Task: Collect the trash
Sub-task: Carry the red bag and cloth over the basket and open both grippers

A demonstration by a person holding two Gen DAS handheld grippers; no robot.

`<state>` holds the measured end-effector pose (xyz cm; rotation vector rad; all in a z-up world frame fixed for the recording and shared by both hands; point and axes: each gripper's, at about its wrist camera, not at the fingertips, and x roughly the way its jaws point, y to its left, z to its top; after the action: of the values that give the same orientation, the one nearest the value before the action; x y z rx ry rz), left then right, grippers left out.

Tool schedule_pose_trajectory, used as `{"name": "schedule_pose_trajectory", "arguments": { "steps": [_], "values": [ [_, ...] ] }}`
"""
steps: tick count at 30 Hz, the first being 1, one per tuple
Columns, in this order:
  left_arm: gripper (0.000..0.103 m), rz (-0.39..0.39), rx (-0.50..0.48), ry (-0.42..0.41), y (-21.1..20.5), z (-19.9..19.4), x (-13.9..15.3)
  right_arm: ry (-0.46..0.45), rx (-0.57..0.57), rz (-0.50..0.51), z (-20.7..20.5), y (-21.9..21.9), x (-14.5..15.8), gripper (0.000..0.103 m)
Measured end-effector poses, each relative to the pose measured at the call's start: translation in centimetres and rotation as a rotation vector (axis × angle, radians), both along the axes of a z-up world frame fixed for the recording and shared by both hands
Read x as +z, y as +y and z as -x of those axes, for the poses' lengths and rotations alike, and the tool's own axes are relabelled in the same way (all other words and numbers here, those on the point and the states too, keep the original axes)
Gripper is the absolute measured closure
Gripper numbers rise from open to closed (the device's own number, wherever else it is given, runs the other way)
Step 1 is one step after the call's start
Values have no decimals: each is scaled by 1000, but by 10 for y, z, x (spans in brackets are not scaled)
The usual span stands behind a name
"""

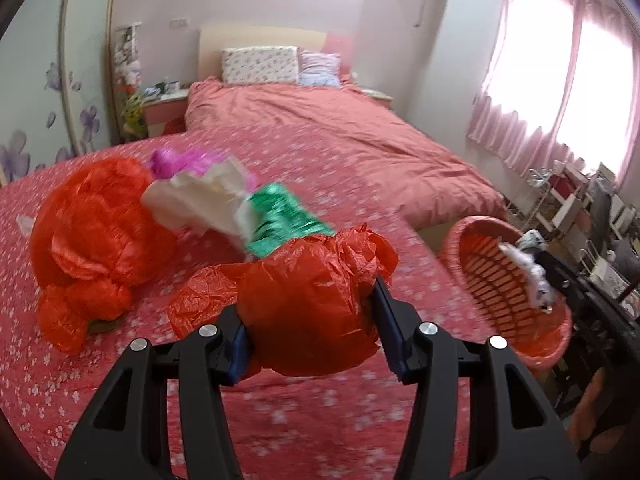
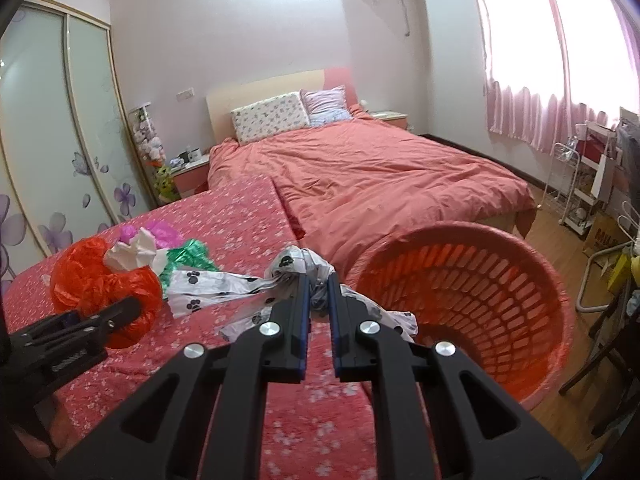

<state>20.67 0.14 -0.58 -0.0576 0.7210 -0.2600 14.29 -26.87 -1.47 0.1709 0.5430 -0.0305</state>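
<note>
On the flowered bedspread (image 1: 280,420), left wrist view: our left gripper (image 1: 312,300) clamps a crumpled red plastic bag (image 1: 308,304), lifted clear; more trash (image 1: 224,200) lies beyond. Right wrist view: our right gripper (image 2: 318,292) pinches the paw-print bag (image 2: 224,284) tight, just beside the orange basket (image 2: 480,292), presumably both bags' destination.

The left claw (image 1: 312,312) tilts downward with its pads pressed into the sides of a red plastic bag (image 1: 312,304), while the right claw (image 2: 318,300), also tilted down, is clamped tight on a paw-print bag (image 2: 288,276).
</note>
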Motion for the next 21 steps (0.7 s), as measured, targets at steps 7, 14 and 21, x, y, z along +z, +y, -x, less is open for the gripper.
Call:
{"name": "schedule_pose_trajectory", "arguments": {
  "steps": [7,14,21],
  "values": [
    [50,27,-70,-32,-30,2,11,-40,-70,20,14,-24,7,93],
    [50,46,-147,-49,-69,2,15,-66,-156,12,24,-60,11,93],
    [50,57,-208,-43,-100,-1,12,-70,-221,-6,27,-92,7,93]
  ]
}}
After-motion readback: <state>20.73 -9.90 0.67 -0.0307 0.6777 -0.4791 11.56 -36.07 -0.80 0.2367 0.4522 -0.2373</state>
